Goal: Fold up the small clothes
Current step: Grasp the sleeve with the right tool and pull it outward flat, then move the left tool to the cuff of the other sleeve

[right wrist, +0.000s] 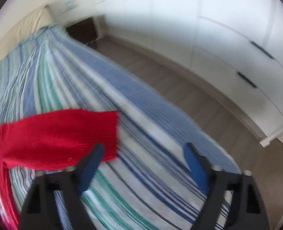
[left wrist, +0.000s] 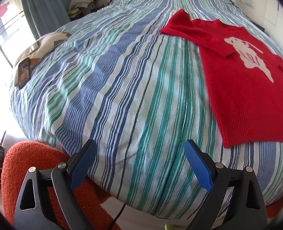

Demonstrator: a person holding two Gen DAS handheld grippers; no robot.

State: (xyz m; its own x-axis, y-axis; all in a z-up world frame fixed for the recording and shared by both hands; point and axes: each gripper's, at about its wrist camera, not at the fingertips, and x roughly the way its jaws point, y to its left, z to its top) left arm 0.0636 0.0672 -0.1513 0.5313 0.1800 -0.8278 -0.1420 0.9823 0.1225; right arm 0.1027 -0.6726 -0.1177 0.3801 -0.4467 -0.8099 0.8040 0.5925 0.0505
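Note:
A red knit sweater (left wrist: 247,95) with a white dog on its chest lies flat on the striped bed cover (left wrist: 122,76), toward the right of the left wrist view. One sleeve is folded in over the body. My left gripper (left wrist: 140,142) hangs open above the bed's near edge, to the left of the sweater's hem, with nothing between its fingers. In the blurred right wrist view the sweater (right wrist: 55,138) fills the lower left on the bed cover (right wrist: 131,99). My right gripper (right wrist: 144,145) stands open and empty, its left finger (right wrist: 91,164) in front of the sweater's ribbed edge.
A phone (left wrist: 24,72) rests on a patterned cushion (left wrist: 43,46) at the bed's left side. An orange fluffy rug (left wrist: 22,163) lies below the bed's edge. A dark nightstand (right wrist: 83,30), wooden floor (right wrist: 179,88) and white wardrobe (right wrist: 237,48) lie to the bed's right.

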